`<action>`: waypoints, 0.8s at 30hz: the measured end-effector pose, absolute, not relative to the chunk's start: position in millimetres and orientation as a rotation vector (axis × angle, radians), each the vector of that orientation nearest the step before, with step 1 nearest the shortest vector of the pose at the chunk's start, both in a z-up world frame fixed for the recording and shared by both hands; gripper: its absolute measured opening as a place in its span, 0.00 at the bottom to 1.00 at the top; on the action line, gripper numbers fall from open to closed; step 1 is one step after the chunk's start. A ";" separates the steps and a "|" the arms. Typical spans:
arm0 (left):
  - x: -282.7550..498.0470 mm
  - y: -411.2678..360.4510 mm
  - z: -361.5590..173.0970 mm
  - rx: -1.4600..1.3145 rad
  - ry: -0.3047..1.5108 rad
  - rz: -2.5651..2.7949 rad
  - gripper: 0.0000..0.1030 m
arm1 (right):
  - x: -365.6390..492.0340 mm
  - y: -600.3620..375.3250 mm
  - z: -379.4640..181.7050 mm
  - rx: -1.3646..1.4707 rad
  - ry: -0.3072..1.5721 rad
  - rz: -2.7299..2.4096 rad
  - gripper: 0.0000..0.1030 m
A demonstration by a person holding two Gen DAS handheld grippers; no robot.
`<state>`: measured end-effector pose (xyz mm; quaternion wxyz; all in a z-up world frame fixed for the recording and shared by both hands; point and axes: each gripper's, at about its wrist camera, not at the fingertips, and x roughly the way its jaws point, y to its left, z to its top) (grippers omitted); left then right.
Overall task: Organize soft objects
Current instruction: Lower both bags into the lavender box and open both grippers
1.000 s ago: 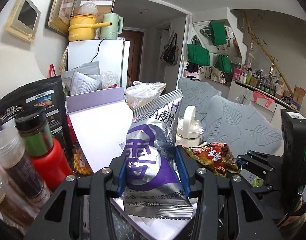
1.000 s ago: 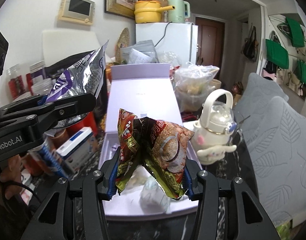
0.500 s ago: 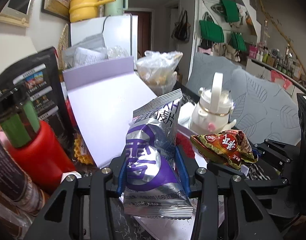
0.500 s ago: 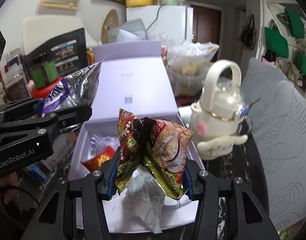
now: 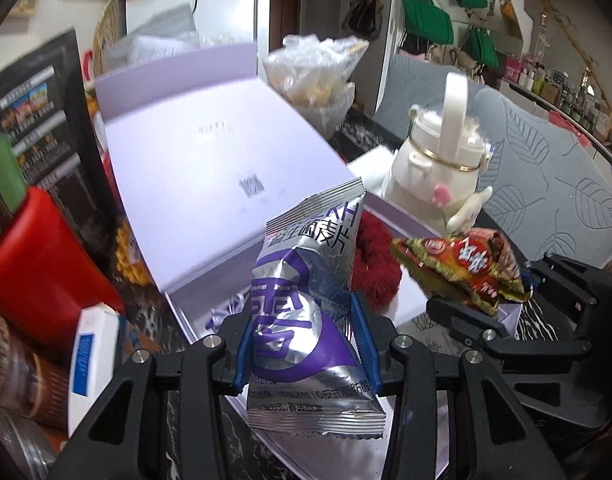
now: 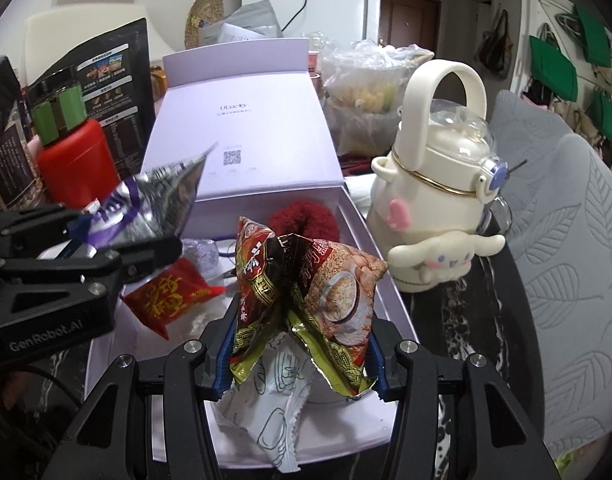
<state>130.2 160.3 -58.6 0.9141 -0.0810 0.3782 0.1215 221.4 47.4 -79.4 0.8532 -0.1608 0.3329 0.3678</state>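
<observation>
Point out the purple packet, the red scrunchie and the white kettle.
purple packet [image 5: 294, 316], left wrist view, printed front.
red scrunchie [image 6: 306, 218], right wrist view, fuzzy top edge.
white kettle [image 6: 434, 204], right wrist view, body.

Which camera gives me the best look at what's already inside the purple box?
Right wrist. It looks down into the purple box, showing the red fuzzy ring, red packet and white packet. The left wrist view shows mostly the lid; the silver bag blocks the inside.

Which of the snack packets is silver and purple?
The packet clamped in the left claw; the right claw grips a red-and-green one.
</observation>
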 end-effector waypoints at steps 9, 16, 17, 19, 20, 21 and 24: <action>136.3 165.7 -75.1 -0.190 0.856 0.269 0.41 | 223.5 53.7 -87.7 -0.373 0.734 0.764 0.52; 140.1 165.5 -79.7 -0.180 0.882 0.293 0.43 | 228.3 54.9 -99.0 -0.390 0.774 0.756 0.52; 141.3 165.5 -81.6 -0.173 0.896 0.297 0.43 | 229.1 54.7 -99.4 -0.389 0.778 0.757 0.53; 145.0 165.3 -87.3 -0.173 0.939 0.299 0.44 | 229.5 55.2 -100.1 -0.390 0.784 0.758 0.54; 148.0 165.5 -89.2 -0.183 0.944 0.288 0.44 | 229.2 55.6 -100.2 -0.393 0.785 0.761 0.55; 147.7 164.7 -90.3 -0.187 0.946 0.283 0.44 | 228.7 55.8 -100.5 -0.397 0.784 0.765 0.56; 149.2 161.3 -90.6 -0.157 0.946 0.287 0.44 | 228.0 58.4 -100.5 -0.402 0.785 0.772 0.61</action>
